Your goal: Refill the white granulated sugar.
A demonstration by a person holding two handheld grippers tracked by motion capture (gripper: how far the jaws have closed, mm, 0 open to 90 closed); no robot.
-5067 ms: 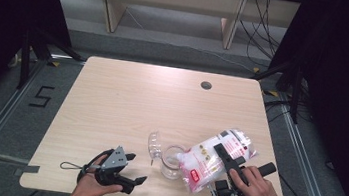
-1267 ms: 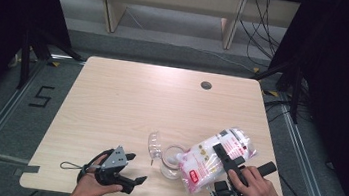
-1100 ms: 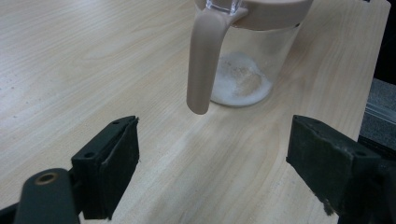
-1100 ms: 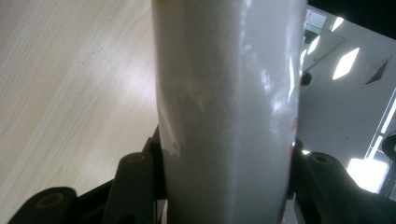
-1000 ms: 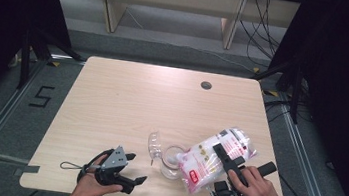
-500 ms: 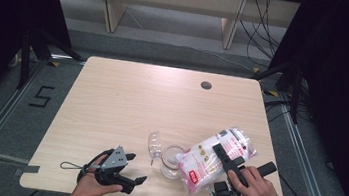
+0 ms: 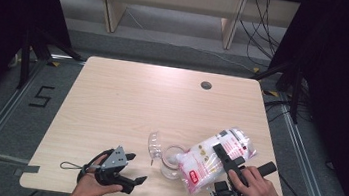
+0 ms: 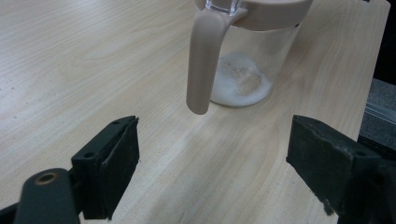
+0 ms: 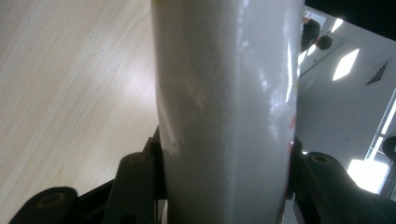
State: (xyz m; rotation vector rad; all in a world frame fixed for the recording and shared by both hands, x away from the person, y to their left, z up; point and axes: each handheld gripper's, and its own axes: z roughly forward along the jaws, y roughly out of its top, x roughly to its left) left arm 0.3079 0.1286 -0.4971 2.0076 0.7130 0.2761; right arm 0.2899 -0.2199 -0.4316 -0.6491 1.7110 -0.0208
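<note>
A clear jug with a beige lid and handle stands near the table's front edge; a little white powder lies in its bottom. A clear plastic bag of white grains with red print is held tilted above the jug, low end toward it. My right gripper is shut on the bag; both jaws press its sides. My left gripper rests on the table left of the jug, open, nothing between its fingers. The jug's handle faces it.
The light wooden table has a round cable hole near its far edge. A clear flap stands up beside the jug's mouth. Black frame legs and dark curtains flank the table.
</note>
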